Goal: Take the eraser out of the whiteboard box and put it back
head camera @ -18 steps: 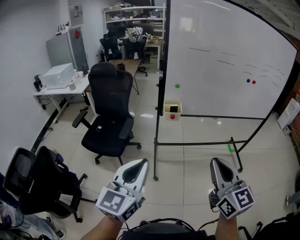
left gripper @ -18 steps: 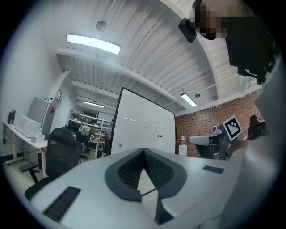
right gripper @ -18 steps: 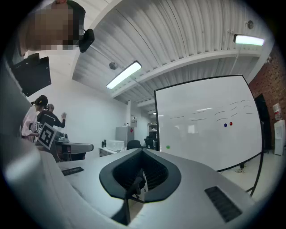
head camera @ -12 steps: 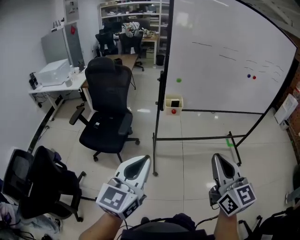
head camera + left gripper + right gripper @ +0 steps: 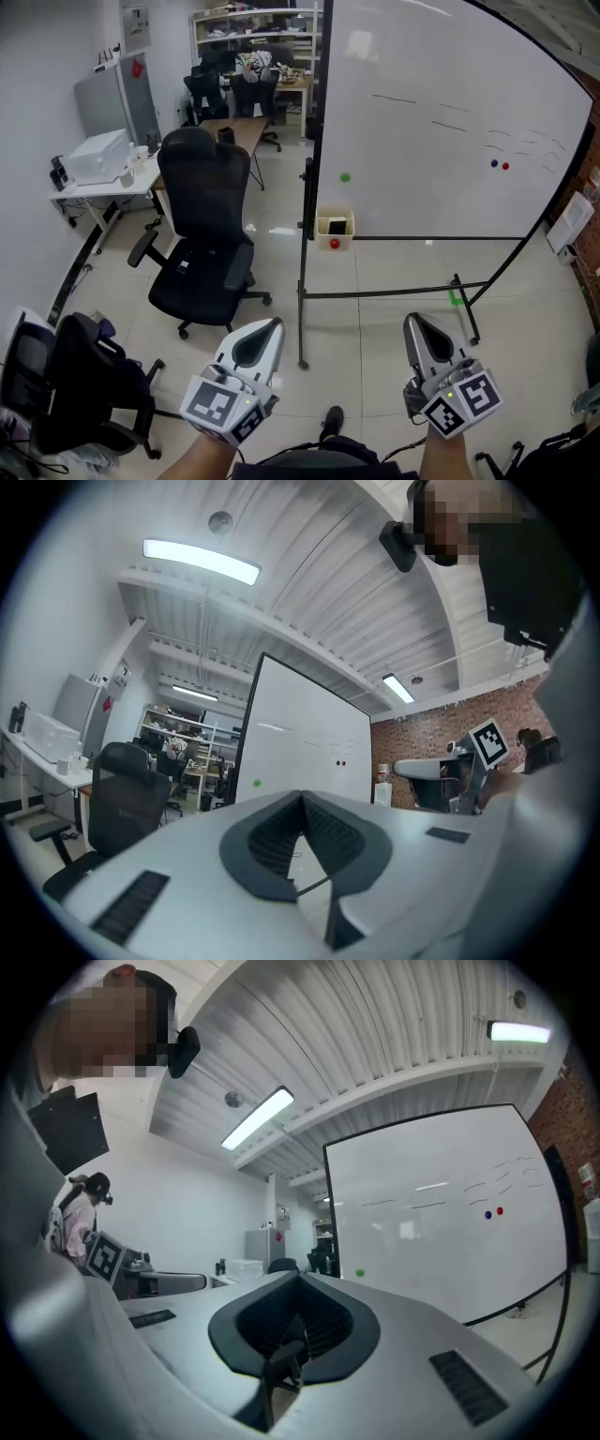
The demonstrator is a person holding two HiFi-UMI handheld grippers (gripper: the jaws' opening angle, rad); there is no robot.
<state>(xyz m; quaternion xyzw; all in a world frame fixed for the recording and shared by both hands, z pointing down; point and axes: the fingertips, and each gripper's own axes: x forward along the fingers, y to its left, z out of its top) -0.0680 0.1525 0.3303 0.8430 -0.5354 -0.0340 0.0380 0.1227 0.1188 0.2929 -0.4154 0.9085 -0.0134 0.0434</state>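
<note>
A small cream whiteboard box [image 5: 322,230] hangs at the lower left corner of the whiteboard [image 5: 441,122], with a dark eraser [image 5: 337,225] inside and a red magnet [image 5: 335,244] on its front. Both grippers are held level, low in the head view and well short of the board. My left gripper [image 5: 268,327] is shut with nothing in it; its jaws meet at a point in the left gripper view [image 5: 302,802]. My right gripper [image 5: 414,323] is also shut and empty [image 5: 298,1283]. The box does not show in either gripper view.
A black office chair [image 5: 202,244] stands left of the whiteboard's stand [image 5: 302,281], whose floor bars [image 5: 394,292] run between me and the board. A second dark chair [image 5: 80,375] sits at lower left. A desk with a white printer [image 5: 94,155] is further left.
The head view has shifted: the whiteboard, its box and the chair now lie further left, and both grippers sit slightly lower. Their jaws look the same.
</note>
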